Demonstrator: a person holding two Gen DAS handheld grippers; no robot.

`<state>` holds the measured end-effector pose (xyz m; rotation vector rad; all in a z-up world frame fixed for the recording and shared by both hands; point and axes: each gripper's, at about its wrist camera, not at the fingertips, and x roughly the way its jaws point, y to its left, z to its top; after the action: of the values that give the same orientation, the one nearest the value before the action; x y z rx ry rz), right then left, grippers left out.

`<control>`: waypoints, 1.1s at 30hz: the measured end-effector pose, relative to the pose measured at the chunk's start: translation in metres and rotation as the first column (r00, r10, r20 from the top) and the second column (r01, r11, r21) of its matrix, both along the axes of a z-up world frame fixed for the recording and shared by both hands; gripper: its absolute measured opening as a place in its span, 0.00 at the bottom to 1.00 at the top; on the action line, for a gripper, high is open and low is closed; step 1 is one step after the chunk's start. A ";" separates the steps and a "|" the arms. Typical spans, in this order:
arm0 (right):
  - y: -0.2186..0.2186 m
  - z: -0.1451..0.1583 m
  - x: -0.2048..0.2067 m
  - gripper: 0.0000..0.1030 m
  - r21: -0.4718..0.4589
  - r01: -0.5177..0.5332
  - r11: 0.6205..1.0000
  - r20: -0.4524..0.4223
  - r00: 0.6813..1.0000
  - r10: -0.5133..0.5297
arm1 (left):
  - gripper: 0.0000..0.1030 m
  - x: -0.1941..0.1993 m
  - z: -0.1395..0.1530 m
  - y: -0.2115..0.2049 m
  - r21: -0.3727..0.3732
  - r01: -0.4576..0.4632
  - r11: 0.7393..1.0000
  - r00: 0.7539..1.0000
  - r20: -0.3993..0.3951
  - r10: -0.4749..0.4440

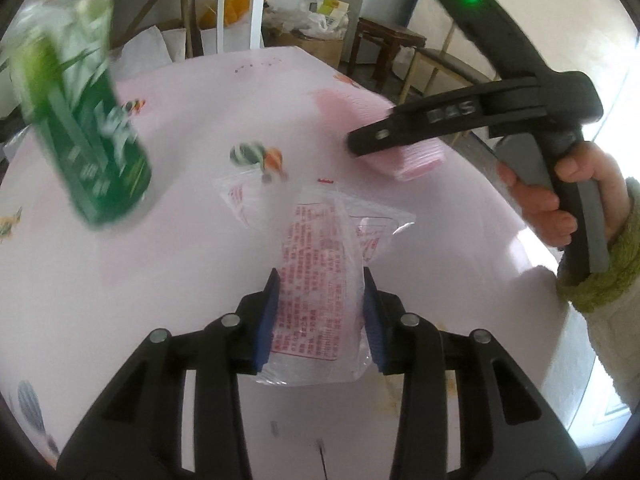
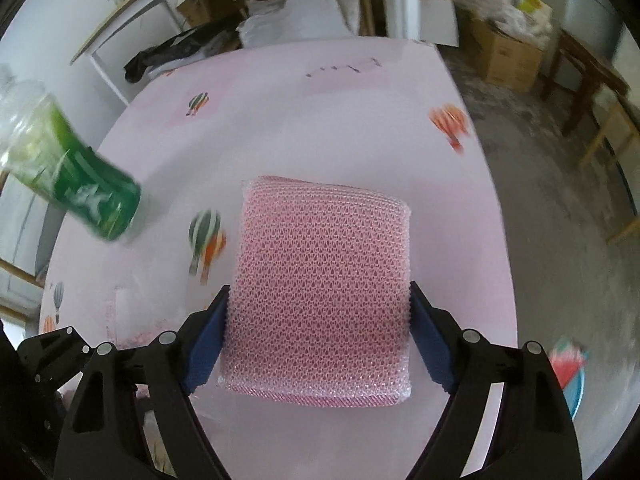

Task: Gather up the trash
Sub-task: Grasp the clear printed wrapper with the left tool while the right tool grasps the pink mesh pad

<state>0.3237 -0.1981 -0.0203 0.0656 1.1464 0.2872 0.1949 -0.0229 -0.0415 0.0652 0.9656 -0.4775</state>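
Note:
My left gripper is shut on a clear plastic bag with red print; more clear bags lie just beyond it on the pink table. My right gripper is shut on a pink mesh sponge pad, its blue pads pressing both sides. In the left wrist view the right gripper sits over the pink pad at the table's right edge. A green-labelled plastic bottle stands at the left; it also shows in the right wrist view.
The pink tablecloth has balloon prints. Beyond the table are cardboard boxes, white bags, a wooden stool and a white shelf frame. The table edge runs along the right, with grey floor beside it.

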 end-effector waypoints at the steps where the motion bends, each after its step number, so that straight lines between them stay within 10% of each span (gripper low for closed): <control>1: -0.004 0.001 -0.013 0.78 0.006 0.015 1.000 0.001 1.000 -0.015 | 0.35 -0.010 0.000 0.003 0.003 -0.005 1.000 1.000 -0.002 0.005; 13: 0.017 0.011 -0.161 0.81 -0.037 0.112 0.993 0.033 0.993 -0.111 | 0.62 -0.081 0.002 0.028 -0.015 -0.115 0.993 0.992 -0.051 0.114; 33: 0.018 0.006 -0.176 0.83 -0.010 0.163 0.987 0.012 0.987 -0.163 | 0.64 -0.078 0.000 0.019 0.042 -0.118 0.992 0.993 -0.008 0.118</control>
<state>0.1482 -0.1802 -0.0141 0.1475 1.1241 0.1356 0.1173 -0.0043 -0.0412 0.0431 0.9838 -0.3491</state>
